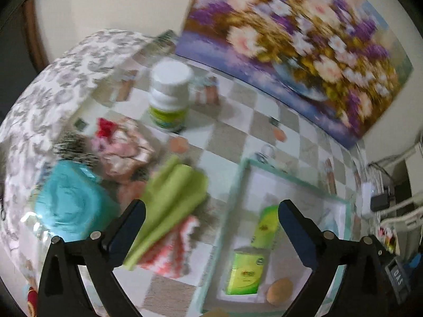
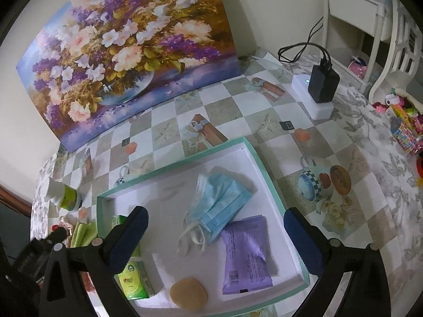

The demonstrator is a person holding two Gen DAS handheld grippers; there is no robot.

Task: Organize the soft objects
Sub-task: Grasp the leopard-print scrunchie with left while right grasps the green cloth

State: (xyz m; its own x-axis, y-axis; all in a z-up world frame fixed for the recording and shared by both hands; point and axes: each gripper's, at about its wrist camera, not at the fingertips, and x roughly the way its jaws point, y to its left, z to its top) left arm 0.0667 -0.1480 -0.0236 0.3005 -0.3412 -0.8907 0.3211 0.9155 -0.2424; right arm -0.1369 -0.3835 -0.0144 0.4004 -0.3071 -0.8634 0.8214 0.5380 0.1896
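A teal-rimmed white tray (image 2: pixel 182 162) holds a blue face mask (image 2: pixel 222 206), a purple wipes packet (image 2: pixel 246 253), green tissue packs (image 2: pixel 132 280) and a tan sponge (image 2: pixel 189 294). My right gripper (image 2: pixel 215 227) is open and empty above the tray. In the left wrist view, my left gripper (image 1: pixel 211 219) is open and empty above the tray's left rim (image 1: pixel 224 211). Left of it lie a green cloth (image 1: pixel 171 198), a red-white knit cloth (image 1: pixel 171 251), a pink patterned cloth (image 1: pixel 124 150) and a teal soft object (image 1: pixel 68 200).
A white pill bottle (image 1: pixel 169 95) stands on the checkered tablecloth (image 1: pixel 232 121). A flower painting (image 2: pixel 127 50) leans on the wall. A black charger on a white box (image 2: pixel 320 89) sits at the back right. Toys (image 2: pixel 404 124) lie at the far right.
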